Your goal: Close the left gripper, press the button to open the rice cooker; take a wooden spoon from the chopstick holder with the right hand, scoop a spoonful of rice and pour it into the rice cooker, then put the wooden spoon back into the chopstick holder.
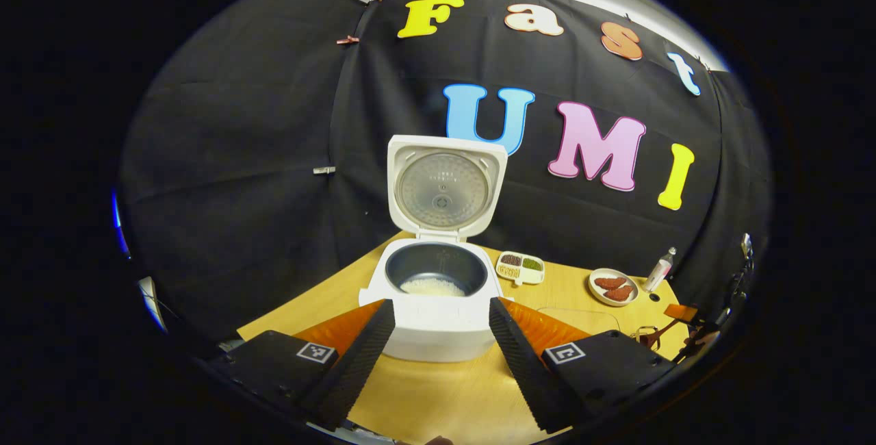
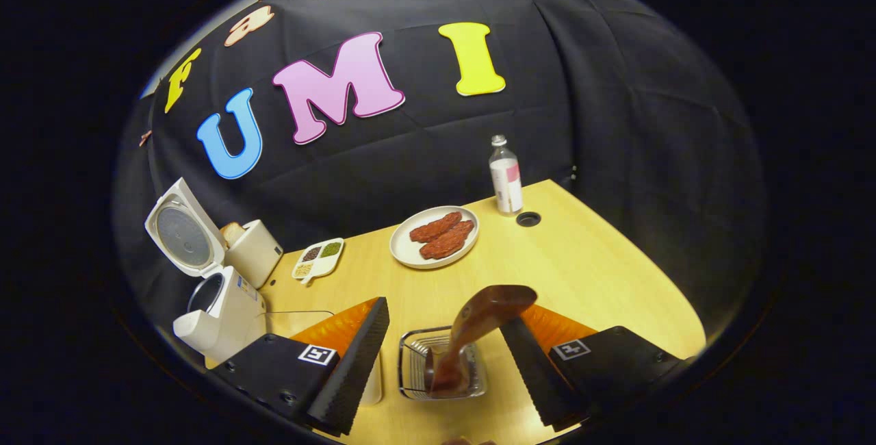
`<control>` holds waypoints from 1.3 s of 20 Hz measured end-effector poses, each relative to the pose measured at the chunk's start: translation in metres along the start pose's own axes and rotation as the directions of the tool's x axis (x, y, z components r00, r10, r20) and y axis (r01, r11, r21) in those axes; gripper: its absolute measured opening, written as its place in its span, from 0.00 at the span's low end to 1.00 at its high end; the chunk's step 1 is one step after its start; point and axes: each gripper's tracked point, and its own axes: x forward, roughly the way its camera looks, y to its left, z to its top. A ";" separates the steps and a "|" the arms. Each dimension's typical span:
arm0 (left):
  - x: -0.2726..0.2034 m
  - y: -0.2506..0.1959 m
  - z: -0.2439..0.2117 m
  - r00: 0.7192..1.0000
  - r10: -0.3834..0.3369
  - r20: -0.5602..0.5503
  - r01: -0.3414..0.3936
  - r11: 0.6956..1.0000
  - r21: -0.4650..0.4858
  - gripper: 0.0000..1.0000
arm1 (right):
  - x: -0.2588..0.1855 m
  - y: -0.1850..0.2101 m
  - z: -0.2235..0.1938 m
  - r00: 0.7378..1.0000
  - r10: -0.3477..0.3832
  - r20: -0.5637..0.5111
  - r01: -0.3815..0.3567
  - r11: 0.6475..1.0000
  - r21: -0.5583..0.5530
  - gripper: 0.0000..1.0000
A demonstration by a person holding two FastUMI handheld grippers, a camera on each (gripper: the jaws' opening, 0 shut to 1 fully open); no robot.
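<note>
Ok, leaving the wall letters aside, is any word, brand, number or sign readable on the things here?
None can be read.
bottle: label too blurred.
rice cooker: marks inside the raised lid too small; side sticker blurred.
left gripper, right gripper: square coded markers, no words.

Wide bare table (image 2: 588, 274) at 1 o'clock — passable. Wooden spoon (image 2: 479, 322) upright in chopstick holder (image 2: 410, 363) dead ahead, blocking. Plate (image 2: 434, 235) at 12, bottle (image 2: 506, 175) behind, rice cooker (image 2: 219, 308) at 9 — lid up.
</note>
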 end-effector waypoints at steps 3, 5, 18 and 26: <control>0.017 0.007 0.044 0.999 -0.024 0.049 0.024 1.000 -0.001 0.96 | -0.024 -0.018 0.014 0.997 -0.058 0.042 0.060 0.997 -0.056 0.98; 0.031 0.015 0.076 0.997 -0.032 0.068 0.031 0.999 0.026 0.96 | -0.041 -0.032 0.026 0.992 -0.096 0.081 0.104 0.990 -0.096 0.98; 0.158 0.016 0.254 0.973 -0.116 0.202 0.094 0.989 0.114 0.95 | -0.141 -0.074 0.050 0.941 -0.261 0.217 0.287 0.953 -0.098 0.99; 0.270 0.012 0.271 0.983 -0.152 0.102 0.143 0.986 0.089 0.95 | -0.187 -0.088 0.041 0.907 -0.351 0.232 0.369 0.929 -0.038 0.99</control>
